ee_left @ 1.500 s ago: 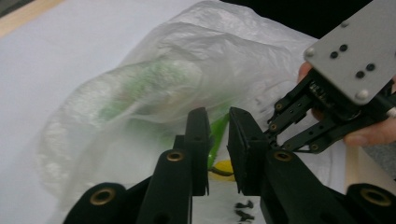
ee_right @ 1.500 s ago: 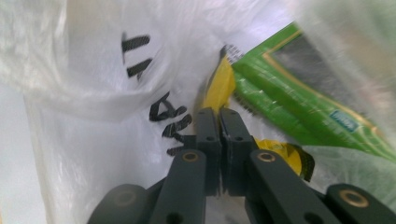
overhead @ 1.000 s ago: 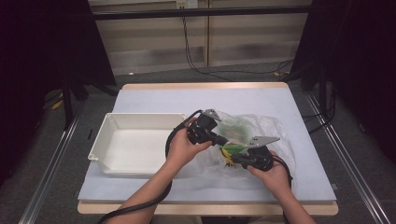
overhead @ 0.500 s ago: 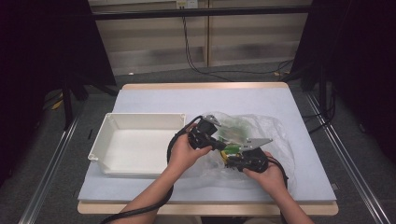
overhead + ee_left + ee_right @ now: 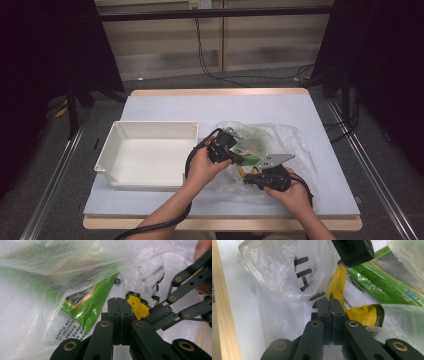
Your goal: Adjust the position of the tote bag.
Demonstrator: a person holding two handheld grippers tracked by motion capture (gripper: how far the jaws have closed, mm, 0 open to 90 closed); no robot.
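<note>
- The thing being worked on is the clear plastic bag (image 5: pixel 280 145), lying crumpled on the table (image 5: pixel 250 107) just to the right of the white bin (image 5: pixel 150 132). Looks like it's stuffed with snack packs: a green packet (image 5: pixel 87 307) and a yellow packet (image 5: pixel 362 313) show through the film.
- The left gripper (image 5: pixel 235 156) has its jaws clamped tight together, right up against the bag beside the green packet. In the left gripper view I can't tell whether a fold of film is pinched between them.
- The right gripper (image 5: pixel 248 178) is clenched too, jaws meeting right at the edge of the yellow packet. It looks like they're nipping the packet or the bag film there, but honestly can't say which.
- My guess at the step: getting the bag open or fishing the packets out, with the bin as the likely drop spot.
- Next move probably calls for one hand pinning the film while the other pulls a packet free. Thin plastic, so it may slip or drag along.
</note>
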